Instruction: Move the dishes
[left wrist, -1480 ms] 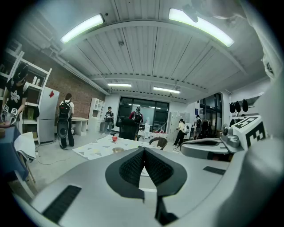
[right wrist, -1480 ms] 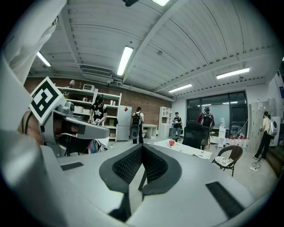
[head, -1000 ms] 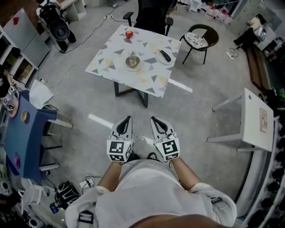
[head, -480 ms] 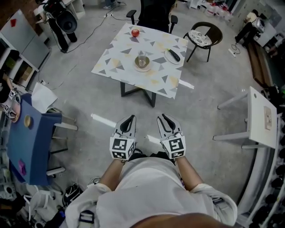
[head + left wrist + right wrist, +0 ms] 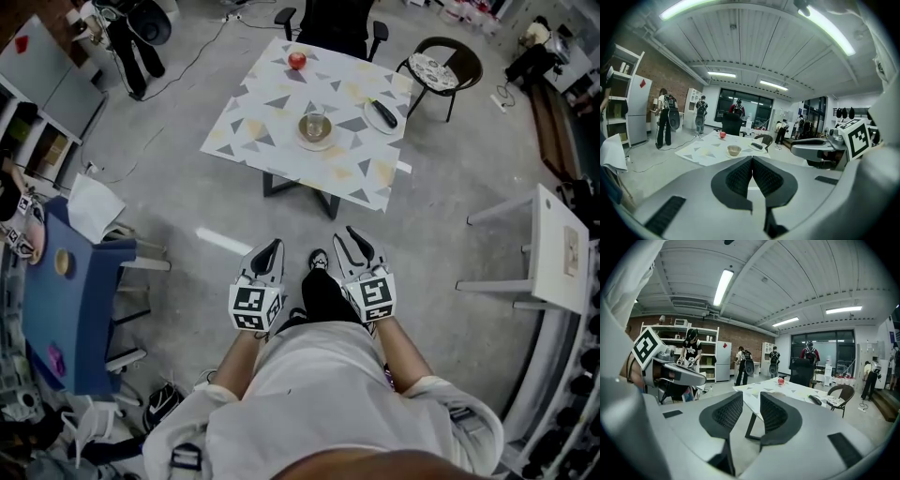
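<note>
The dishes stand on a table with a triangle-patterned cloth (image 5: 272, 112) some way ahead of me: a glass bowl on a saucer (image 5: 316, 128), a plate with a dark object on it (image 5: 382, 114) and a red apple (image 5: 297, 60). My left gripper (image 5: 270, 248) is held low in front of me, shut and empty. Beside it my right gripper (image 5: 359, 242) is open; its jaws have just been opening and nothing is between them. The left gripper view looks past the closed tips (image 5: 752, 159) to the bowl (image 5: 734, 150). In the right gripper view the right gripper (image 5: 751, 397) points at the table edge (image 5: 754, 401).
A black office chair (image 5: 328, 19) stands behind the table, and a wicker chair (image 5: 441, 70) at its right. A white side table (image 5: 553, 253) is on the right and a blue one (image 5: 66, 309) on the left. Several people stand at the room's far end (image 5: 665, 117).
I have walked toward the table, which now sits nearer and lower in the head view. The right jaws have parted. A black shoe now shows between the grippers.
</note>
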Action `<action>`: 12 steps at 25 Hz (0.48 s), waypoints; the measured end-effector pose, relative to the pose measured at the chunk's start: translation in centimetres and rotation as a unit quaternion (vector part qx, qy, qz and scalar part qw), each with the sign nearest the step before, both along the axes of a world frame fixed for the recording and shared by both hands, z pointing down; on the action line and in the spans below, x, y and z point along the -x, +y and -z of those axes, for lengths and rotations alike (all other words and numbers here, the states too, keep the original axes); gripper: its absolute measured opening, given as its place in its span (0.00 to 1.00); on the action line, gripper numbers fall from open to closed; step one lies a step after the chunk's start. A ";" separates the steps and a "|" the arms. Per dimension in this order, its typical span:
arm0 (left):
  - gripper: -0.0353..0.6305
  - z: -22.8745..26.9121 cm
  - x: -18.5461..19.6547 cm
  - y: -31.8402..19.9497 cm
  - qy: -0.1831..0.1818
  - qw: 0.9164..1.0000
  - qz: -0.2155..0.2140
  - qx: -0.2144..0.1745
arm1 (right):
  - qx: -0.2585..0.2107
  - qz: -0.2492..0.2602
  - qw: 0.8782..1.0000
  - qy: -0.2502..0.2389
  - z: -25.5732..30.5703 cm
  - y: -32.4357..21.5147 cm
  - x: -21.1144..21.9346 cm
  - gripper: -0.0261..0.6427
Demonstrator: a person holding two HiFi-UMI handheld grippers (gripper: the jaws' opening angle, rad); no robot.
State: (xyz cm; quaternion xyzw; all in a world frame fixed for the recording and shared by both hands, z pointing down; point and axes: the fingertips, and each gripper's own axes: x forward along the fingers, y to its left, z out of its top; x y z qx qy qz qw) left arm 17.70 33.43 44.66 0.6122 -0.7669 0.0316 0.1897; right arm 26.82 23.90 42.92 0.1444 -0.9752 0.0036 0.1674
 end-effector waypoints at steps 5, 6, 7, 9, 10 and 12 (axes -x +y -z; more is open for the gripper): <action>0.08 -0.2 4.3 -3.7 -0.006 1.000 0.003 -0.001 | -0.008 0.008 1.000 -0.001 -0.8 -4.0 4.2 0.19; 0.08 0.0 5.3 -4.6 -0.007 1.000 0.005 -0.002 | -0.009 0.012 1.000 -0.003 -0.6 -4.9 5.2 0.19; 0.08 0.1 6.4 -5.7 -0.008 1.000 0.008 -0.004 | -0.010 0.016 1.000 -0.005 -0.3 -5.9 6.4 0.19; 0.08 0.6 8.5 -7.9 -0.006 1.000 0.013 -0.005 | -0.013 0.023 1.000 -0.007 0.3 -8.1 8.4 0.20; 0.08 0.7 9.5 -9.0 -0.005 1.000 0.016 -0.004 | -0.015 0.026 1.000 -0.006 0.5 -9.3 9.3 0.20; 0.08 1.0 11.1 -11.0 -0.005 1.000 0.019 -0.002 | -0.016 0.029 0.999 -0.005 0.7 -11.4 10.9 0.20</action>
